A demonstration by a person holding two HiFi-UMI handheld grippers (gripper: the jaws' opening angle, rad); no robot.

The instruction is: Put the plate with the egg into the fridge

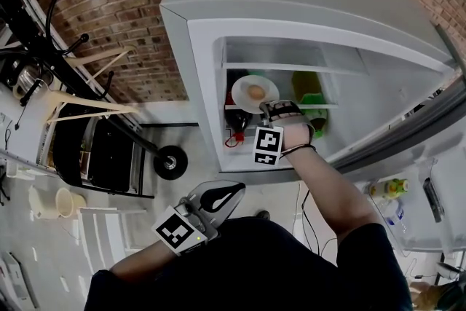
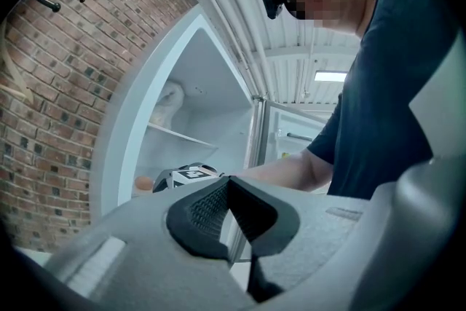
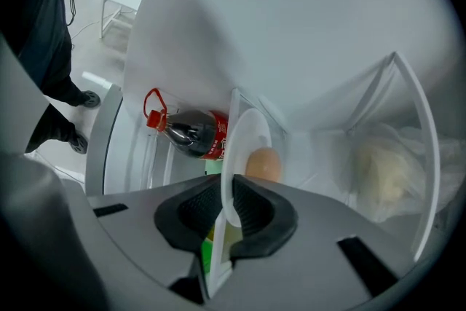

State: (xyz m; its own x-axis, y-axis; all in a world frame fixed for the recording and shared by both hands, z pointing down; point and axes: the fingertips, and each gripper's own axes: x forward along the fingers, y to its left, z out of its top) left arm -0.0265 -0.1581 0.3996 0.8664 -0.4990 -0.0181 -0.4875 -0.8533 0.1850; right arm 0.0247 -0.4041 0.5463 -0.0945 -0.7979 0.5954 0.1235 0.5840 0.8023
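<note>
A white plate [image 1: 247, 92] with a brown egg [image 1: 256, 92] on it hangs inside the open fridge [image 1: 207, 62], level with the middle shelf [image 1: 325, 106]. My right gripper [image 1: 268, 108] is shut on the plate's near rim. In the right gripper view the plate [image 3: 250, 133] stands edge-on between the pads, with the egg [image 3: 263, 163] just past them and the right gripper [image 3: 228, 205] clamped on the rim. My left gripper [image 1: 237, 191] hangs low in front of the person's body, shut and holding nothing. Its pads [image 2: 207, 209] meet at the tip.
A dark cola bottle [image 3: 191, 135] with a red cap lies on the lower shelf under the plate. Green items [image 1: 311, 94] stand at the shelf's right. A pale bag [image 3: 380, 171] lies deeper inside. The fridge door [image 1: 408, 142] stands open at the right. A brick wall and dark rack [image 1: 87, 84] are at the left.
</note>
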